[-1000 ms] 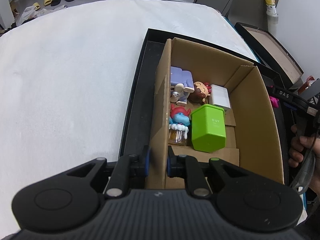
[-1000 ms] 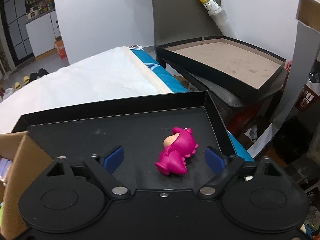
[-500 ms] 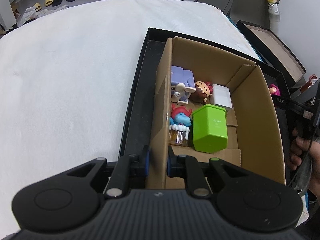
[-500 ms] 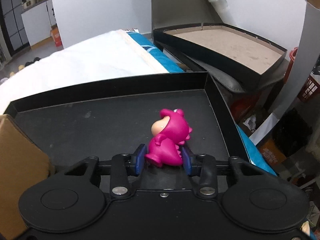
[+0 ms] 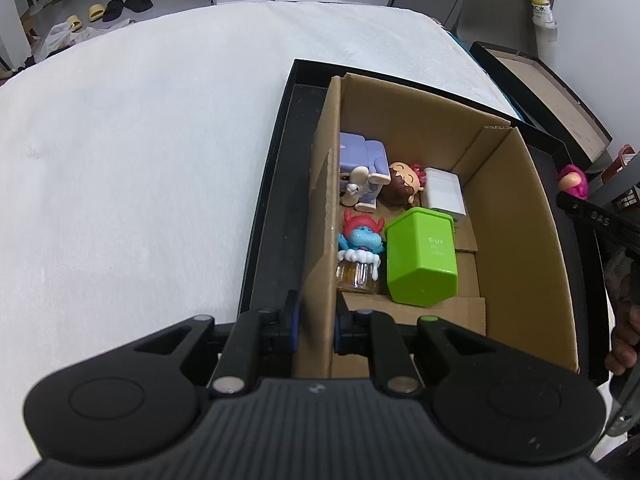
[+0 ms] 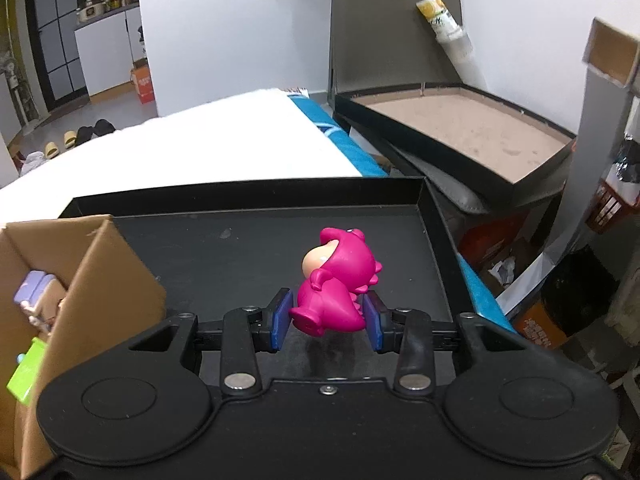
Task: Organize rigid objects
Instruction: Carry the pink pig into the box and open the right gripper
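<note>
Toy dinosaur (image 6: 334, 286), pink, sits clamped in the right gripper (image 6: 328, 318) above a black tray (image 6: 248, 196), right of the cardboard box (image 5: 516, 216); left gripper (image 5: 314, 322) pinches the box's near-left wall.

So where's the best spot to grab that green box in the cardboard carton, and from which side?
Grip the green box across its two long flat sides, coming straight down from above. It lies on its side, carton walls block sideways approach, and the blue figure crowds one side, so go in carefully there.
</note>
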A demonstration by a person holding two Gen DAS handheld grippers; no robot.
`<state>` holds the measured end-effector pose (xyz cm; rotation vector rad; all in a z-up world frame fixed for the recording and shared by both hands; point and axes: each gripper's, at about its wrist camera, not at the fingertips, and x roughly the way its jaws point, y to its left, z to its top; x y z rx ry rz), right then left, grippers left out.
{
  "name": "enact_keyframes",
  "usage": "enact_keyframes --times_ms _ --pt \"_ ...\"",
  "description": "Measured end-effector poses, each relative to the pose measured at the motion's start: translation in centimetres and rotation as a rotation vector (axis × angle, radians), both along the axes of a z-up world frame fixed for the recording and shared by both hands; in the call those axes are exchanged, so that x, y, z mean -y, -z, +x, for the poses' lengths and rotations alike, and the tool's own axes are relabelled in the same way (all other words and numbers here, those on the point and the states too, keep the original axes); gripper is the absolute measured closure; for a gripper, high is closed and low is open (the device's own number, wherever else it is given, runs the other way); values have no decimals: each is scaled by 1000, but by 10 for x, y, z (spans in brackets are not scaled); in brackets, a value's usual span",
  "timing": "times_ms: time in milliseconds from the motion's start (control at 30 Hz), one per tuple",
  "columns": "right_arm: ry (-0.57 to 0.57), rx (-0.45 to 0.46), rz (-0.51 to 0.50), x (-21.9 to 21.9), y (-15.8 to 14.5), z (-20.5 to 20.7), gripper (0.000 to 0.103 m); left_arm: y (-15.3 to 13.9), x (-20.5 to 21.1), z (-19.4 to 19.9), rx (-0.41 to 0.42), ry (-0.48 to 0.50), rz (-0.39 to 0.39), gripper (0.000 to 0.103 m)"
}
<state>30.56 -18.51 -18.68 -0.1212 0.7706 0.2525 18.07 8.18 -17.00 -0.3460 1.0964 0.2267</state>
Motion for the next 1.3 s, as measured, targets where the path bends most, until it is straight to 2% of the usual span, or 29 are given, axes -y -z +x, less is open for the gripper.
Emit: enact_keyframes --times_ms 167,367,733,1033,1300 --pt "0 23 18 9 -14 -11 65 0 -1 -1 5 2 -2 89" --pt "-27 36 -6 13 -26 -23 65 0 -2 -1 8 0 -12 89" --pt "-76 -4 -16 16 -53 -34 65 1 -3 -3 21 1 -22 88" --pt "-192 -42 -106 -14 -82 -48 65 1 -5 -5 30 -1 -39 87" --pt "-273 -34 -166 -41 -109 -56 65 0 -7 -7 37 -5 -55 87"
